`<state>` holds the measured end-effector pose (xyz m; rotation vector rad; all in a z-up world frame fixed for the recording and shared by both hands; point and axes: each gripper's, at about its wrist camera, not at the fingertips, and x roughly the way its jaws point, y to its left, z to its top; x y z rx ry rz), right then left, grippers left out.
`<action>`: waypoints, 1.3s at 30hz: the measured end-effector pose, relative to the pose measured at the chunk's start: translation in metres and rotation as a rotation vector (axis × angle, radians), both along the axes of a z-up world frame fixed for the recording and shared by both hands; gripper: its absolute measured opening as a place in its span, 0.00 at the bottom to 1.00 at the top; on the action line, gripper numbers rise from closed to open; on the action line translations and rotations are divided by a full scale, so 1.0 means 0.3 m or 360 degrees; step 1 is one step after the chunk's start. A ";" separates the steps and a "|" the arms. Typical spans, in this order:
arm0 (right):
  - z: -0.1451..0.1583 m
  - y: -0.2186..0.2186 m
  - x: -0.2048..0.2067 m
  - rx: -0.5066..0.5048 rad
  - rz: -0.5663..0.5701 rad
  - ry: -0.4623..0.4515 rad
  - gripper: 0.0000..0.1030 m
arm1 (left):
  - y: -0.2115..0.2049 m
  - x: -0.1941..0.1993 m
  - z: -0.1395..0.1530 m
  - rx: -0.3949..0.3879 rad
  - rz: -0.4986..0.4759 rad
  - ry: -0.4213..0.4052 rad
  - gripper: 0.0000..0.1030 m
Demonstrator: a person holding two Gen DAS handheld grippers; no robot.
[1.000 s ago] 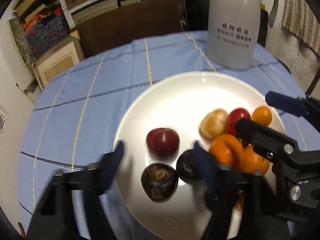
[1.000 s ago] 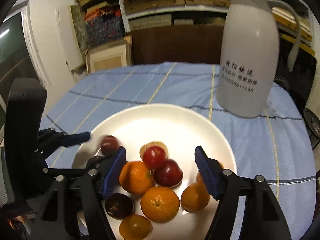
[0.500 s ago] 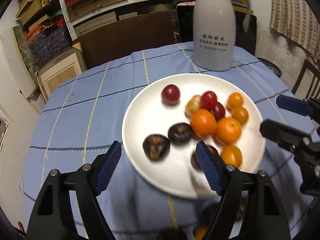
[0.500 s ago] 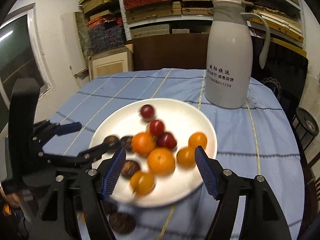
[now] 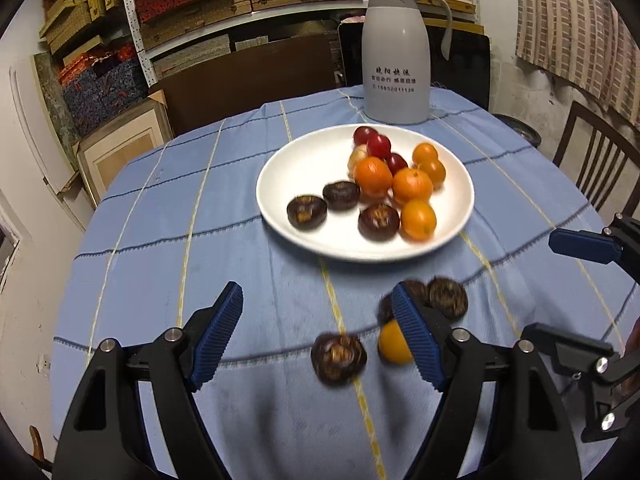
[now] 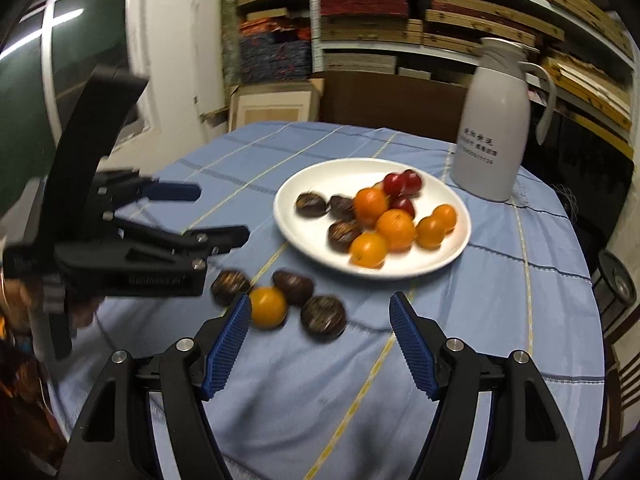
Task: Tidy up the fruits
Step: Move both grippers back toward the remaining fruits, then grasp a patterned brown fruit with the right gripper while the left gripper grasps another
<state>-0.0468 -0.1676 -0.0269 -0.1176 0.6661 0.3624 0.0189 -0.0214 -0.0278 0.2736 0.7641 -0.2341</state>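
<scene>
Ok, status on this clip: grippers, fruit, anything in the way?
Left gripper open, empty. Right gripper open, empty. Most fruit on plate; one orange and three dark fruits loose on cloth. Jug behind plate, not blocking.

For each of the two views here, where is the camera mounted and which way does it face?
Left wrist: on the left tool, angled down over the blue checked tablecloth toward the white round plate; the right tool shows at right.
Right wrist: on the right tool, same heading; the left tool shows at left.
Shared: plate, white thermos jug.
</scene>
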 end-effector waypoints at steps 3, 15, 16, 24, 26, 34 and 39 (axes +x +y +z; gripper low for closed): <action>-0.019 0.023 -0.020 -0.0029 0.0022 0.0017 0.70 | 0.019 -0.024 -0.009 0.0024 0.0000 -0.0011 0.73; -0.073 0.026 0.017 -0.0049 0.0007 0.0076 0.70 | 0.080 -0.027 -0.054 0.0007 -0.0008 0.0040 0.73; -0.080 0.025 0.022 -0.0056 0.0006 0.0083 0.70 | 0.085 -0.025 -0.059 0.0008 -0.0009 0.0051 0.73; -0.176 0.026 0.100 -0.0147 -0.0012 0.0219 0.54 | 0.105 0.002 -0.094 -0.0078 -0.0011 0.0135 0.73; -0.191 0.032 0.117 -0.0165 -0.0001 0.0236 0.52 | 0.096 -0.011 -0.096 -0.0054 -0.0051 0.0129 0.73; -0.228 0.061 0.205 -0.0202 0.0021 0.0276 0.51 | 0.075 -0.041 -0.124 0.0001 -0.0181 0.0182 0.73; -0.238 0.078 0.227 -0.0171 0.0059 0.0297 0.41 | 0.071 -0.026 -0.149 0.0002 -0.0188 0.0224 0.73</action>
